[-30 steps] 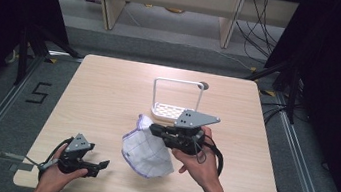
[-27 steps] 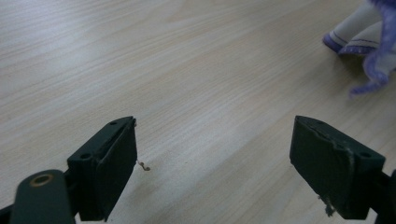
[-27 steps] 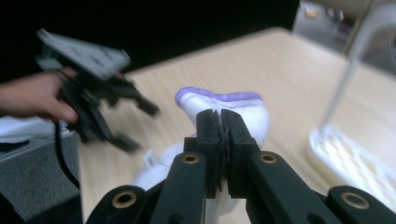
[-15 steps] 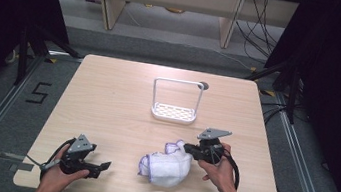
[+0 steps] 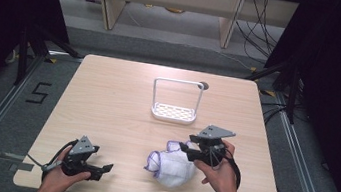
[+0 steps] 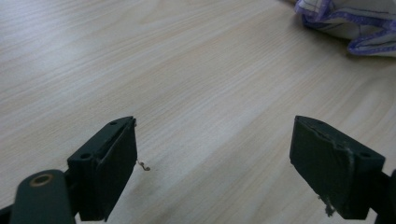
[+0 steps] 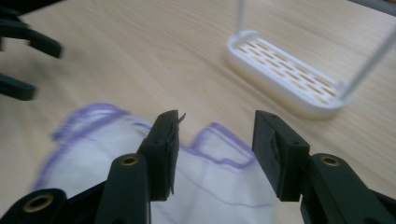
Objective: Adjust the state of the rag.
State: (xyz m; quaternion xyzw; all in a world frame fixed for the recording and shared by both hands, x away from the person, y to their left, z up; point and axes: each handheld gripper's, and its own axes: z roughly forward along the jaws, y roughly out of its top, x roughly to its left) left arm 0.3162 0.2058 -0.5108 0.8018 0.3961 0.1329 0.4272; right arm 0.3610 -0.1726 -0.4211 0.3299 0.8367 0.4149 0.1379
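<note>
A white cloth with a purple edge (image 5: 171, 164) lies crumpled on the wooden table (image 5: 107, 97), near the front and right of the middle. My right gripper (image 5: 185, 149) sits low at the cloth's right end. Its jaws have just been opening. In the right gripper view the cloth (image 7: 210, 186) lies under and between the parted jaws (image 7: 217, 123), and the pads do not press on it. My left gripper (image 5: 105, 169) rests open near the front left edge. Its jaws (image 6: 215, 140) stand wide over bare wood, with the cloth (image 6: 355, 23) farther off.
A white rack with a wire handle (image 5: 174, 113) stands behind the cloth, near the table's middle back; the right gripper view has it (image 7: 289, 74) at the upper right. A dark hole (image 5: 203, 85) sits in the tabletop behind the rack.
My right gripper came down and toward the front right with the cloth, then opened. The cloth left its grip and now lies on the table. The left gripper has not moved.
</note>
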